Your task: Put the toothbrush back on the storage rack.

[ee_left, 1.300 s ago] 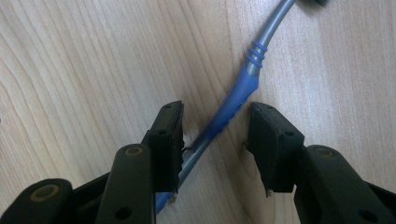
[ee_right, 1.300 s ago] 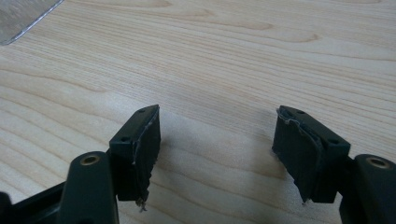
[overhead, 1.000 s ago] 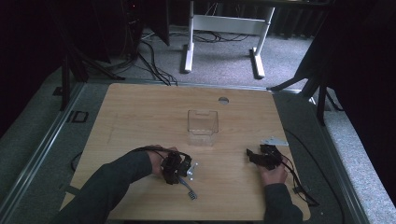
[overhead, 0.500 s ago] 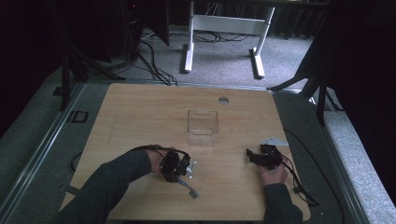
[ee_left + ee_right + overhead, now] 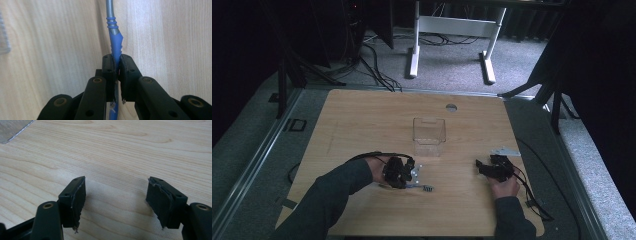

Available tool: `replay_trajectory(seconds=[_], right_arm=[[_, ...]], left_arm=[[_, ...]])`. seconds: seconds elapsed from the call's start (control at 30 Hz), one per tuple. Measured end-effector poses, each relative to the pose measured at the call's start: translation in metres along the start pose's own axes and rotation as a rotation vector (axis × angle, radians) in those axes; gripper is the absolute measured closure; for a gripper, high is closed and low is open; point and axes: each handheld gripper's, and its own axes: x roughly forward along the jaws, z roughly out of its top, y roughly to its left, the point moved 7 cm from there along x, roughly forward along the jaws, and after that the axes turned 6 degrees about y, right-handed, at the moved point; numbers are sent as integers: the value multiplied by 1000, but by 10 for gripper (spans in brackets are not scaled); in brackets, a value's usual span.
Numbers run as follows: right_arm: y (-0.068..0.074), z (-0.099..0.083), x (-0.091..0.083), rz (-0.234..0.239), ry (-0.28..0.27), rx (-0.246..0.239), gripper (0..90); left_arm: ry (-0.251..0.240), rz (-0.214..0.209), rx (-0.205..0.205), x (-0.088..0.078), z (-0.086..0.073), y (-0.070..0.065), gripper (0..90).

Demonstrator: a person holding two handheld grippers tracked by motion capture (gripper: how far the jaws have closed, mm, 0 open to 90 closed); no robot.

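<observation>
The left claw (image 5: 115, 72), whose jaws have just been closing, is clamped on the blue-handled tool (image 5: 115, 45) lying on the desk (image 5: 362, 120), lower centre of frame, presumably for lifting, while the right claw (image 5: 116, 202) is held open and idle.

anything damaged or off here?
Minor wear: the pads on the right gripper are frayed and peeling at their edges. The left gripper is shut on the blue-handled tool, lying flat on the table. Nothing spilled.
</observation>
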Motion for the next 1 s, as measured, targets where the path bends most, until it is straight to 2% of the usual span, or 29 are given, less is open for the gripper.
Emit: replay_trajectory(seconds=[0.2,0.33,0.43,0.57,0.83,1.0], right_arm=[[0,0,0,0,0,0,314],[0,0,0,0,0,0,314],[0,0,0,0,0,0,314],[0,0,0,0,0,0,313],[0,0,0,0,0,0,314],[0,0,0,1,0,0,314]], left_arm=[[-32,4,-58,-10,-2,5,832],[-55,7,-80,-15,-2,9,833],[-87,0,-134,-21,-2,11,832],[-123,20,-174,-30,-2,14,833],[-161,46,-214,-41,-4,19,833],[-202,66,-241,-46,-1,21,832]])
